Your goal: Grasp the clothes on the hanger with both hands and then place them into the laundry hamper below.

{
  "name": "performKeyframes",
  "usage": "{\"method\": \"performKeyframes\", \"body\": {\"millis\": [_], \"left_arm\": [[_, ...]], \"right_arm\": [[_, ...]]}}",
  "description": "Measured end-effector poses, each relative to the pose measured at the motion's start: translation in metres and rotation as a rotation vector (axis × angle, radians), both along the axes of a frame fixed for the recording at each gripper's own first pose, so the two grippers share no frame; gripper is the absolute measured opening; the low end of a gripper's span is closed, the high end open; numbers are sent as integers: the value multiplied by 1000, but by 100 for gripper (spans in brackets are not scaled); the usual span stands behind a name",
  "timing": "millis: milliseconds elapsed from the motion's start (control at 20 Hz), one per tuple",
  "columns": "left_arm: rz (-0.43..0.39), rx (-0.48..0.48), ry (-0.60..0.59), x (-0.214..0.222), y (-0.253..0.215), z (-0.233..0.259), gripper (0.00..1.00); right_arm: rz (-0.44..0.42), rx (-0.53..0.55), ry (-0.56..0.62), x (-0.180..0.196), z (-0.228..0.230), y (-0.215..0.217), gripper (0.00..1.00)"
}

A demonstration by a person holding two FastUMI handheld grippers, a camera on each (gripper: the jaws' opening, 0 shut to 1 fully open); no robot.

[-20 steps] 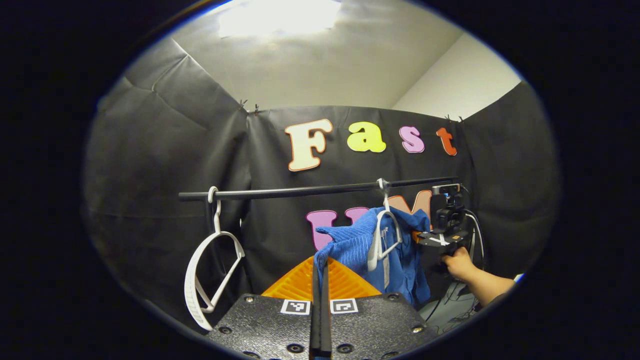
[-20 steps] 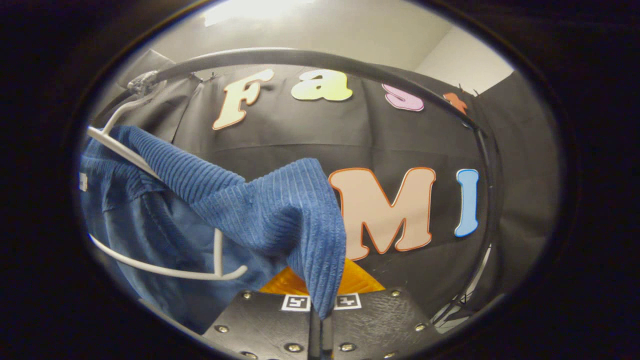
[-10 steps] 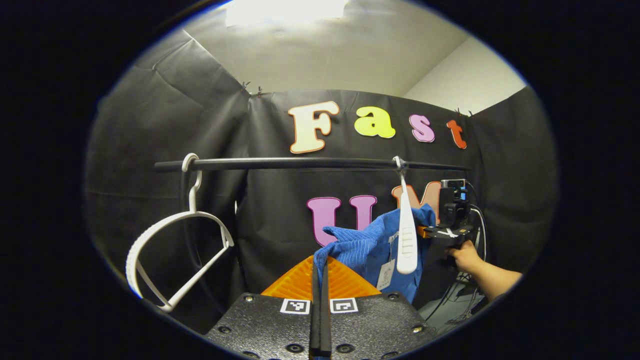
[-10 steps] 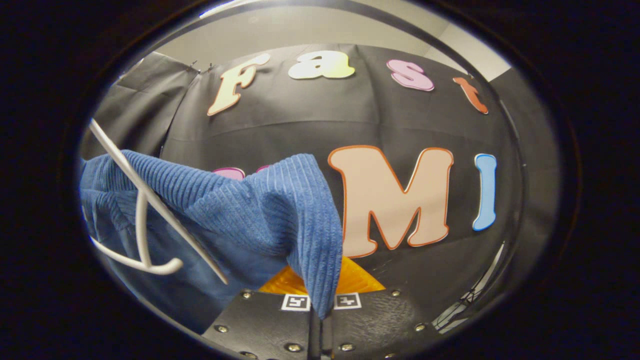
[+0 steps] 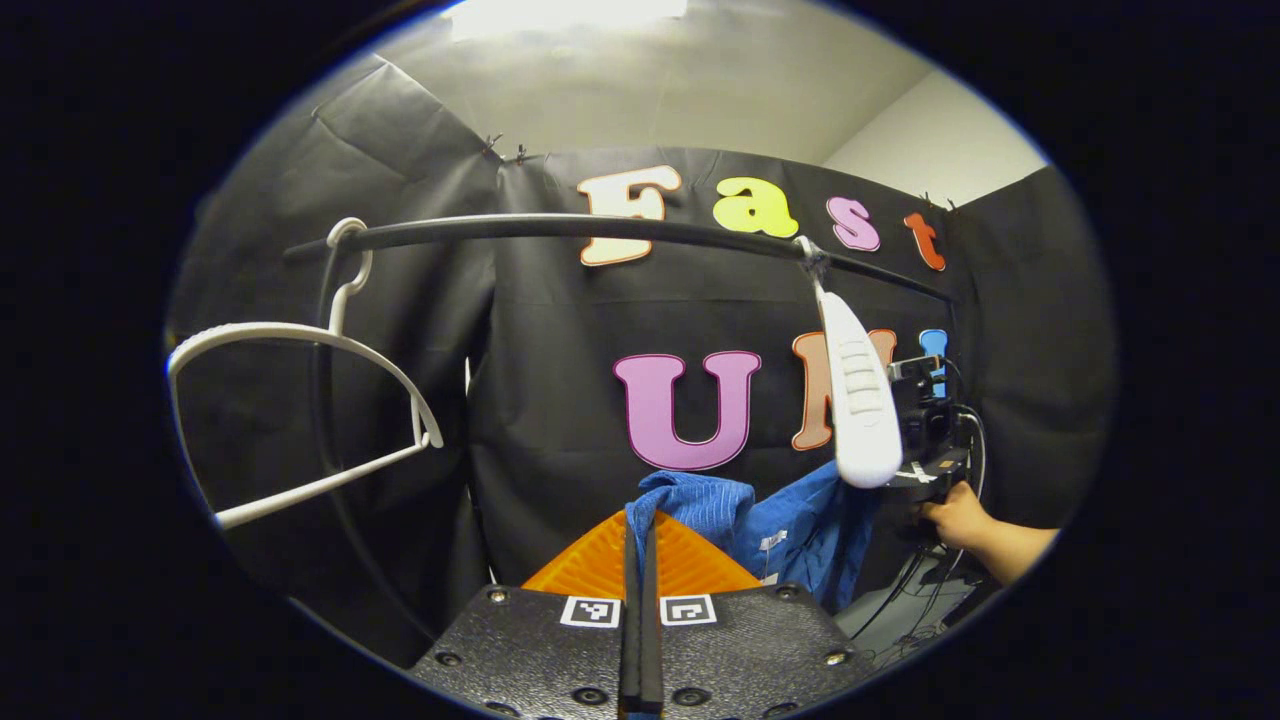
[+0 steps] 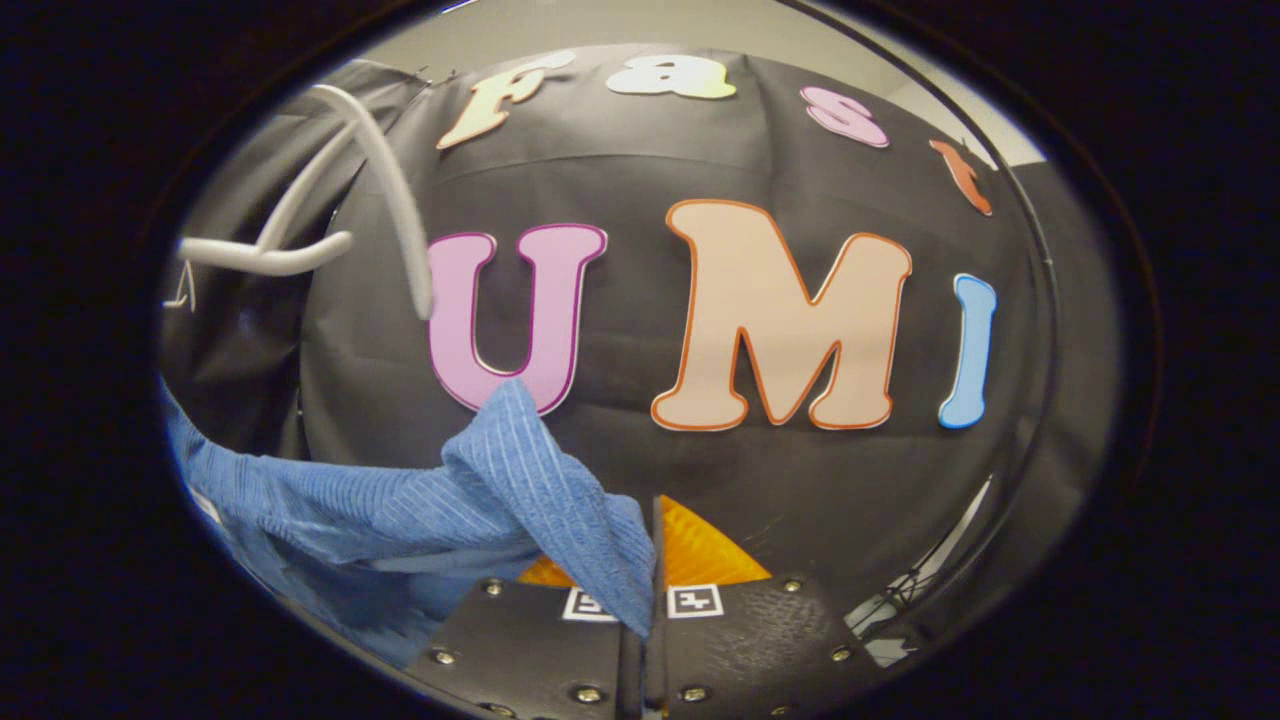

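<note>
A blue ribbed garment (image 5: 800,530) hangs stretched between both grippers, below and free of the white hanger (image 5: 860,400), which dangles bare from the black rod (image 5: 600,228). My left gripper (image 5: 640,530) is shut on a folded edge of the cloth at its fingertips. In the right gripper view the garment (image 6: 480,510) sags to the left, and my right gripper (image 6: 650,580) is shut on a corner of it. The right gripper (image 5: 925,440) and the hand (image 5: 960,520) holding it appear at the far right of the left gripper view. The hanger (image 6: 330,230) sits at the upper left of the right gripper view.
A second bare white hanger (image 5: 300,400) hangs from the rod's left end. The rack's dark upright (image 6: 1040,300) runs down the right side, with cables near its foot. The black cloth wall stands close behind.
Both grippers have moved down with the garment. The cloth has slipped off the white hanger, which now hangs bare and higher in both views.
</note>
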State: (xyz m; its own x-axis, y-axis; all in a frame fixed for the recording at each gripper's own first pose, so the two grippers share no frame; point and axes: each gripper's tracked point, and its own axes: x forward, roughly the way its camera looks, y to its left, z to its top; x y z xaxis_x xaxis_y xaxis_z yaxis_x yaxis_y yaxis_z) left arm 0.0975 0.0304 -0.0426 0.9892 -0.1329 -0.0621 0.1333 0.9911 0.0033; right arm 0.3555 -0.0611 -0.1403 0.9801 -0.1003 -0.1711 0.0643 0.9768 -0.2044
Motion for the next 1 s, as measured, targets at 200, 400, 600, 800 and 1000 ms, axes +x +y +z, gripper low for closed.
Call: {"method": "performKeyframes", "body": {"millis": [200,400,600,800,1000], "left_arm": [[11,-22,-39,-19,-3,18,0],[-31,-47,-61,-35,-21,28,0],[-63,-68,3,-38,-46,18,1],[-91,-66,41,-33,-71,5,1],[-106,-64,29,-23,-93,1,1]], "right_arm": [[33,-69,4,-50,31,14,5],[59,4,-21,-102,64,39,5],[66,179,-15,-148,78,59,4],[68,283,-49,-180,99,68,5],[56,330,-98,-200,117,65,5]]}}
